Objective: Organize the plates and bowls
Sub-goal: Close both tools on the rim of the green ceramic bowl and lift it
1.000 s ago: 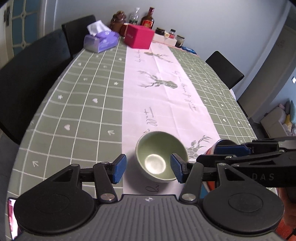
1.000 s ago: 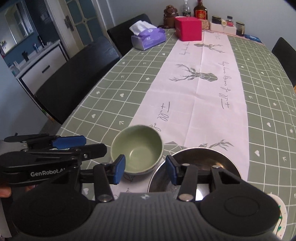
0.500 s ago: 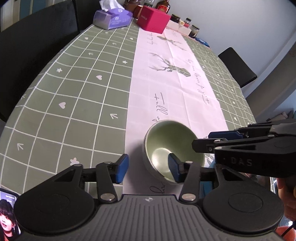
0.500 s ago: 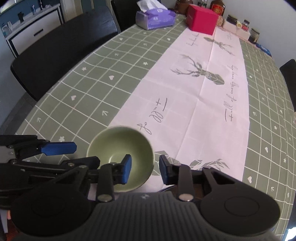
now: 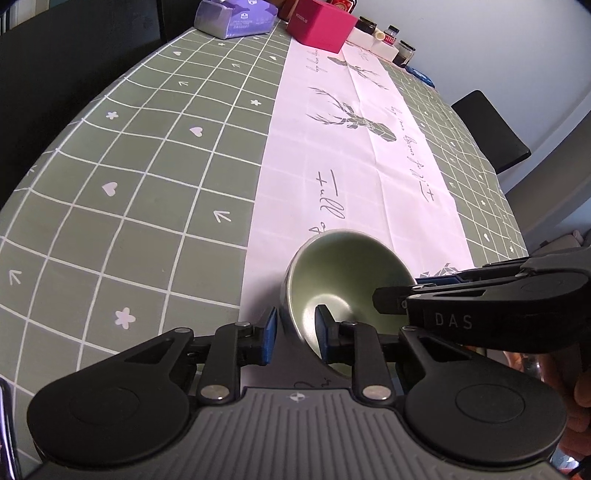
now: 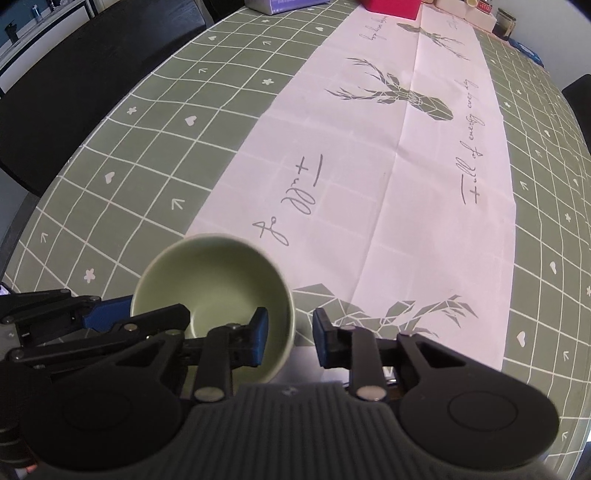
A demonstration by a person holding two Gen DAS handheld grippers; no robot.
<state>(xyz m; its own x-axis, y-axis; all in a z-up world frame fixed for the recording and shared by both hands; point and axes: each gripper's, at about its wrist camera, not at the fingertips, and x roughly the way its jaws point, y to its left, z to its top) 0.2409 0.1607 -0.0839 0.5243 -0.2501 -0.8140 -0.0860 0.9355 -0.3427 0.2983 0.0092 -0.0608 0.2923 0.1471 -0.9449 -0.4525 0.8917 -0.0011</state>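
A green bowl [image 5: 347, 288] [image 6: 218, 280] stands on the white runner near the table's front edge. My left gripper [image 5: 295, 334] straddles its left rim, one blue pad outside the wall and one inside. Its jaws are closing and narrow gaps still show. My right gripper [image 6: 288, 336] straddles the bowl's right rim the same way, closing, with a visible gap at the outer pad. Each gripper shows in the other's view: the right gripper [image 5: 406, 291] and the left gripper [image 6: 144, 314]. A steel dish [image 6: 306, 369] is mostly hidden under the right gripper.
At the table's far end stand a purple tissue box [image 5: 232, 18], a red box [image 5: 319, 24] and several jars [image 5: 384, 37]. Black chairs [image 5: 491, 133] [image 6: 74, 92] flank the table. A hand [image 5: 580, 387] holds the right gripper.
Both grippers have come down onto the green bowl and narrowed their jaws, so each now has a pad inside it. The steel dish has slipped under the right gripper.
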